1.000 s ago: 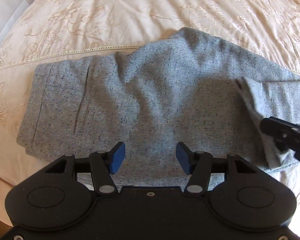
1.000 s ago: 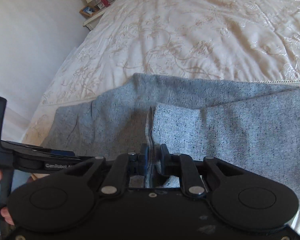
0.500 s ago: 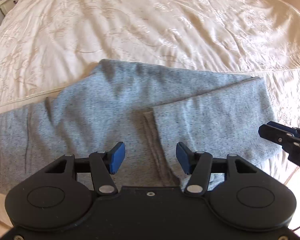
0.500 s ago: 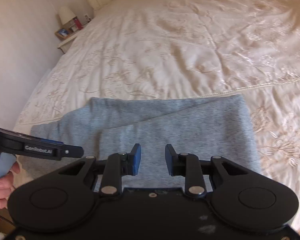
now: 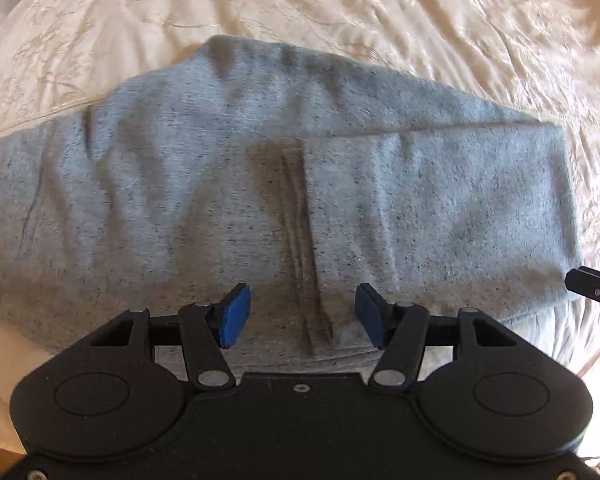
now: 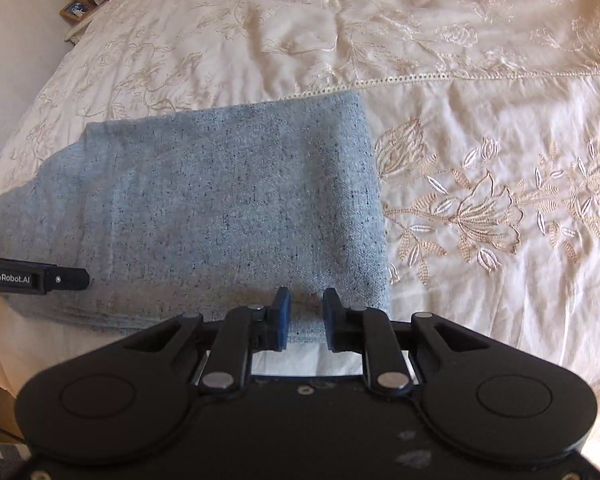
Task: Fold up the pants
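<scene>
The grey speckled pants (image 5: 220, 208) lie on the bed, with the leg end folded over onto the upper part; its hem (image 5: 300, 216) runs up the middle. My left gripper (image 5: 300, 316) hovers over the near edge of that hem, its jaws apart and opening, with nothing gripped. My right gripper (image 6: 304, 316) hangs above the near right corner of the folded pants (image 6: 220, 208). Its jaws are closing, a gap still shows and no cloth is pinched. Each gripper shows at the edge of the other's view: the right gripper (image 5: 592, 284) and the left gripper (image 6: 36, 278).
A cream embroidered bedspread (image 6: 480, 140) covers the bed beyond and to the right of the pants. A nightstand (image 6: 84, 0) with small items stands at the far left by the wall. The bed's near edge (image 5: 4, 380) drops away just below the pants.
A second ago the right gripper was shut on the leg hem. It has let go, leaving the leg folded over, and moved right to the fold's corner. The left gripper drifted right.
</scene>
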The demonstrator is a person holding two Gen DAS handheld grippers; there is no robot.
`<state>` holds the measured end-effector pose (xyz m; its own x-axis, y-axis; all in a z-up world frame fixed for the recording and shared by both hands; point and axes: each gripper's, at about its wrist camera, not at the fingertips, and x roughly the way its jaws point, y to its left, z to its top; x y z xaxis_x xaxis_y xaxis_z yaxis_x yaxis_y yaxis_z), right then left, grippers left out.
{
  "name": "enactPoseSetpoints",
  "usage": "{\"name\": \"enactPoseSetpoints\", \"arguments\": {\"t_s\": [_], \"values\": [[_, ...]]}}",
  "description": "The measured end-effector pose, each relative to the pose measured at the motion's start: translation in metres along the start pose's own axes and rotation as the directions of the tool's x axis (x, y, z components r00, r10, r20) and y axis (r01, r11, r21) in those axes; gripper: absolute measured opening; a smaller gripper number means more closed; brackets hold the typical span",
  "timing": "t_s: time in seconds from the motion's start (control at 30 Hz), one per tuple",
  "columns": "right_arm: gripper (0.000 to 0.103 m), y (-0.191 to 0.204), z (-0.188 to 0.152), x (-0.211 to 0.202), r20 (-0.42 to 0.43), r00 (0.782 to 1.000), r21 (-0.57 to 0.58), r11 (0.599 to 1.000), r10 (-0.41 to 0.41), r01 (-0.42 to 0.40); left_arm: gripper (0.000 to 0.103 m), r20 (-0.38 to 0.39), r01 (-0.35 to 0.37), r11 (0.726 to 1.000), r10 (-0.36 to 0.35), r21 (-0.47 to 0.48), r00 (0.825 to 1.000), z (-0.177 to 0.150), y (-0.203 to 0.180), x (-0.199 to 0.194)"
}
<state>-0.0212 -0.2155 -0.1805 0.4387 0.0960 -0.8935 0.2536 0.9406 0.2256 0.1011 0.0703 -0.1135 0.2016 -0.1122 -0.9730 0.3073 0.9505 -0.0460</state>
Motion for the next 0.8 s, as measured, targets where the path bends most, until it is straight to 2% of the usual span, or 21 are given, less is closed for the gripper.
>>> {"name": "enactPoseSetpoints", "arguments": {"t_s": [0.13,0.27,0.4,0.5,0.63,0.8], "values": [[0.022,0.039,0.018,-0.013,0.052,0.993,-0.169,0.981,0.103,-0.093,0.063,0.024,-0.093,0.984,0.098,-0.149,0.995,-0.004,0.054,-0.024],[0.022,0.089,0.03,-0.003,-0.002,0.974,-0.246,0.944,0.228,-0.221,0.063,0.015,-0.14,0.952,0.15,-0.272,0.989,-0.013,0.116,-0.034],[0.022,0.142,0.03,0.01,-0.032,0.963,-0.298,0.917,0.269,-0.266,0.063,0.014,-0.161,0.923,0.177,-0.35,0.984,-0.016,0.172,-0.039],[0.022,0.171,0.026,0.026,-0.05,0.969,-0.284,0.926,0.244,-0.248,0.066,0.026,-0.144,0.909,0.168,-0.391,0.986,-0.017,0.21,-0.041],[0.021,0.188,0.012,0.059,-0.129,0.98,-0.213,0.961,0.15,-0.175,0.066,0.038,-0.1,0.903,0.128,-0.419,0.991,-0.016,0.247,-0.029],[0.019,0.197,0.004,0.073,-0.117,0.99,-0.195,0.976,0.075,-0.097,0.077,0.036,-0.046,0.902,0.068,-0.43,0.997,-0.014,0.274,-0.012]]}}
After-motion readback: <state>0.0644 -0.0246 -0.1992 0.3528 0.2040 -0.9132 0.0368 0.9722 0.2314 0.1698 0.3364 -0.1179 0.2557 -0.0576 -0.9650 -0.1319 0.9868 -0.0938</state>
